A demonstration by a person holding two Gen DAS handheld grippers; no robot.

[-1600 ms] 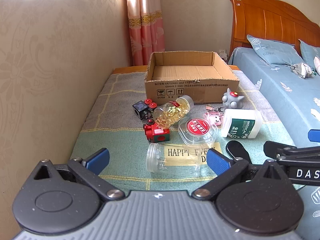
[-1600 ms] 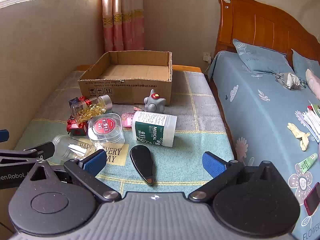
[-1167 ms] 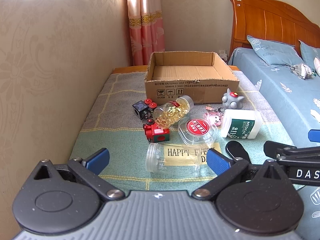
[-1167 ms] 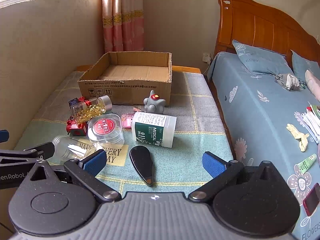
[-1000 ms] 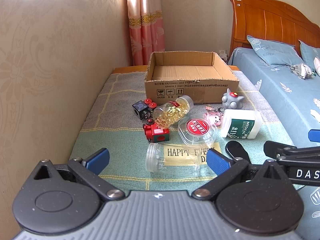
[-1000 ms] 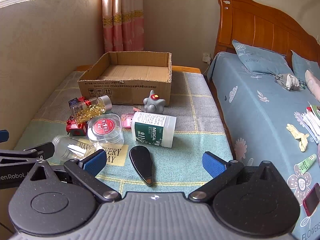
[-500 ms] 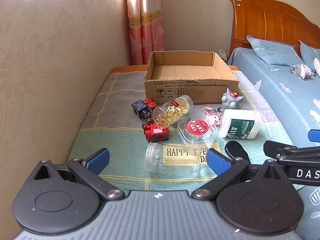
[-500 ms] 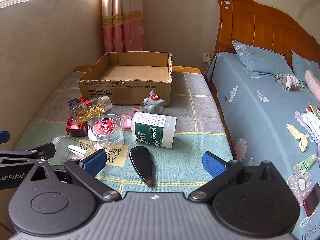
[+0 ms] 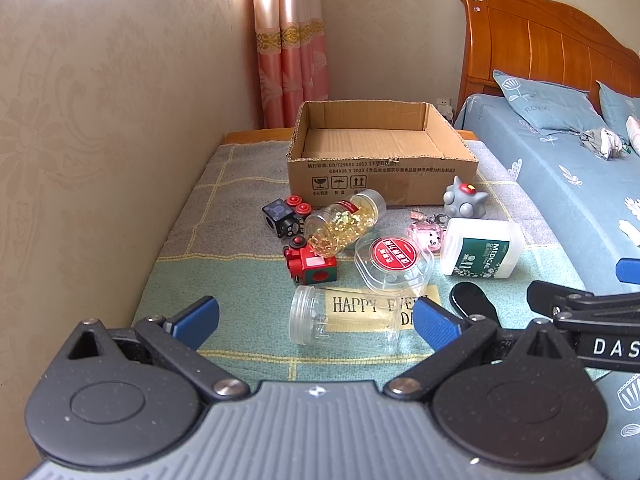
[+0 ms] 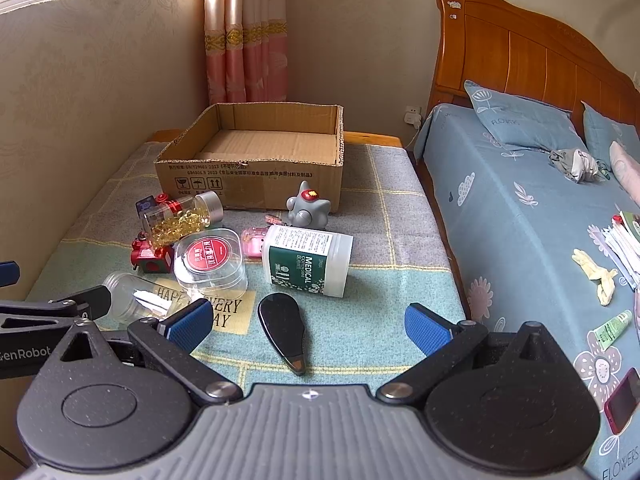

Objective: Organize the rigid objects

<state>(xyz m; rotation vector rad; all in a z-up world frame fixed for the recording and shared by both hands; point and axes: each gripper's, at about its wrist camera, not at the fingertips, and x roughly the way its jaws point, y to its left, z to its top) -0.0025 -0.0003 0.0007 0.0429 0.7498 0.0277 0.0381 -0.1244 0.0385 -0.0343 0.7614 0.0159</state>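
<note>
While the left tool [image 9: 314,320] and right tool [image 10: 308,326] both hover spread wide and empty, a clear plastic jar [image 9: 344,320] lies on its side nearest on the blanket-covered surface [image 9: 240,216]. Beyond it sit a black teardrop-shaped case [image 10: 282,326], a white medical bottle [image 10: 308,260] and a red toy train [image 9: 310,268]. Farthest stands the open cardboard box [image 9: 380,148].

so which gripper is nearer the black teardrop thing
Right. The right gripper is open with the black teardrop piece lying between its fingers, while the left gripper is open around the clear empty jar, off to the piece's left.
</note>
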